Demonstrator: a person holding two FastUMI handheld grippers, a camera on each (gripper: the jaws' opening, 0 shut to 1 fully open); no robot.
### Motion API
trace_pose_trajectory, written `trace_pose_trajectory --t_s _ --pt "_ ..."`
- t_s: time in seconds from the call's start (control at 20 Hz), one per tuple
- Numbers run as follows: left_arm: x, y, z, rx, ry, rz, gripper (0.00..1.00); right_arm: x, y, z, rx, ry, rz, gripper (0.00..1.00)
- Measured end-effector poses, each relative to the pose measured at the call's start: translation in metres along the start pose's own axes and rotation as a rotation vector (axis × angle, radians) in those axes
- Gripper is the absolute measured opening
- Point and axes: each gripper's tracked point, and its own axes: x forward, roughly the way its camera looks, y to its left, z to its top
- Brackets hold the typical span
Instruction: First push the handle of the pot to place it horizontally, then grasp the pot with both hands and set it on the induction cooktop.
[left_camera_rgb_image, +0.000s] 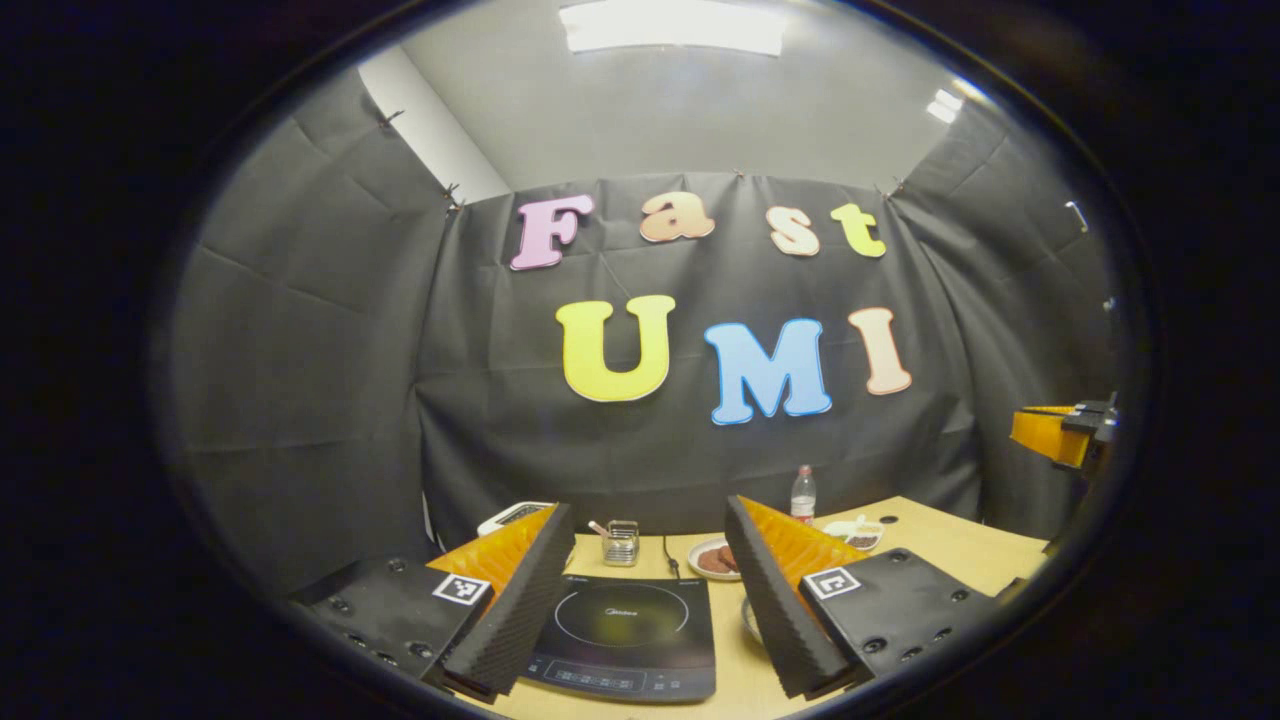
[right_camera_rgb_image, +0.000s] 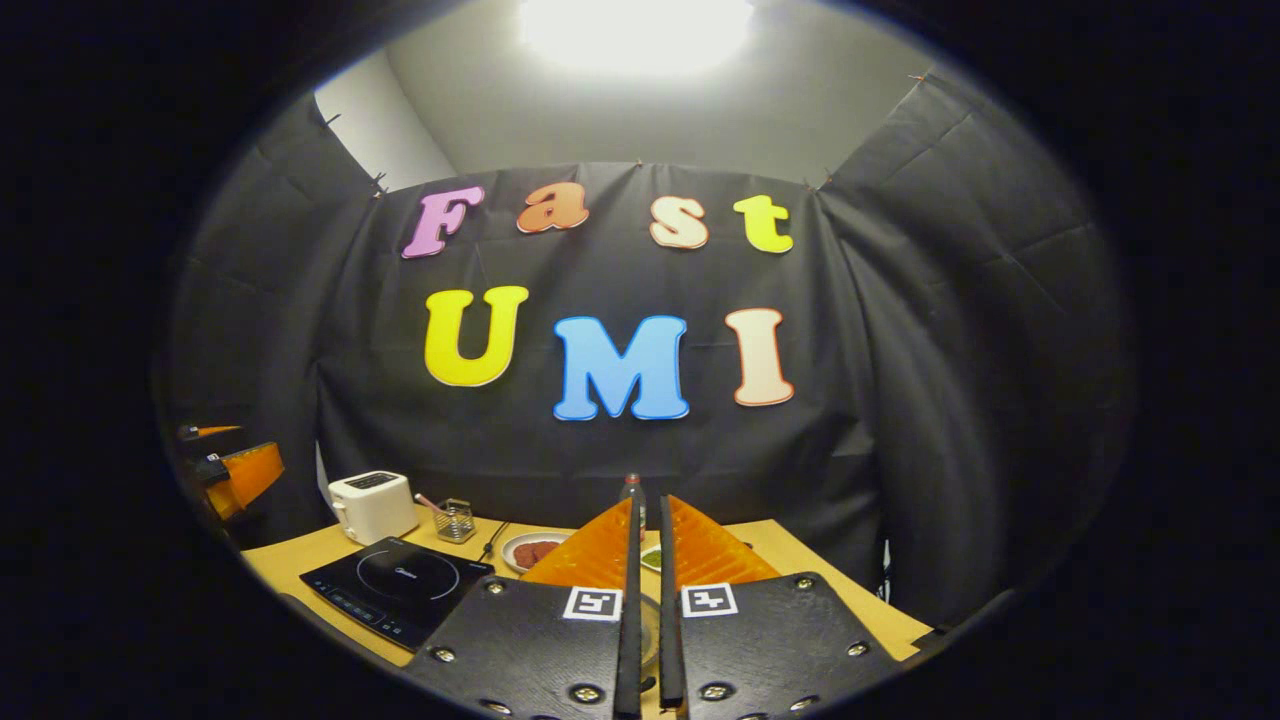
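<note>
Both steps pending: induction cooktop (left_camera_rgb_image: 625, 635) bare on tabletop (left_camera_rgb_image: 960, 545); left hand-held gripper (left_camera_rgb_image: 640, 610) spread wide, right hand-held gripper (right_camera_rgb_image: 647, 600) clenched, grasping nothing (pot placement can't be judged).

Black cloth walls (left_camera_rgb_image: 300, 350) enclose a wooden table (left_camera_rgb_image: 960, 545) under bright ceiling lights (right_camera_rgb_image: 635, 30).

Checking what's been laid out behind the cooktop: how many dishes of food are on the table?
2: a plate behind the induction cooktop; a small dish right of it by the bottle. More may be hidden.
</note>
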Motion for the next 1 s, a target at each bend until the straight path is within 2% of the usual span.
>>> trace_pose_trajectory --t_s 0.15,0.2,0.25,0.3,0.5,0.65,0.75,0.8,0.9,1.0 --pt "-0.001 0.016 -0.009 -0.007 0.015 0.007 0.98 0.004 0.021 -0.023 -0.026 0.073 0.083 0.07" --pt "-0.001 0.021 -0.009 -0.011 0.014 0.013 0.94 0.004 0.027 -0.029 -0.035 0.095 0.108 0.07" --pt "-0.003 0.024 -0.008 -0.014 0.011 0.015 0.98 0.005 0.031 -0.035 -0.046 0.114 0.124 0.07" --pt "-0.003 0.027 -0.007 -0.012 0.011 0.019 0.94 0.005 0.034 -0.042 -0.055 0.139 0.138 0.07" --pt "-0.002 0.037 -0.015 0.0 0.025 0.038 0.94 0.005 0.051 -0.073 -0.064 0.23 0.207 0.07" --pt "0.004 0.037 -0.022 -0.016 0.038 0.053 1.0 0.003 0.067 -0.102 -0.079 0.312 0.291 0.07" --pt "0.009 0.038 -0.025 -0.021 0.044 0.068 1.0 0.001 0.074 -0.12 -0.095 0.367 0.34 0.07" --pt "0.012 0.037 -0.026 -0.021 0.05 0.072 0.94 0.001 0.078 -0.128 -0.103 0.391 0.365 0.07" --pt "0.019 0.034 -0.029 -0.016 0.057 0.082 1.0 -0.001 0.084 -0.146 -0.116 0.441 0.413 0.07" --pt "0.022 0.033 -0.03 -0.009 0.06 0.096 1.0 -0.002 0.086 -0.164 -0.136 0.489 0.446 0.07"
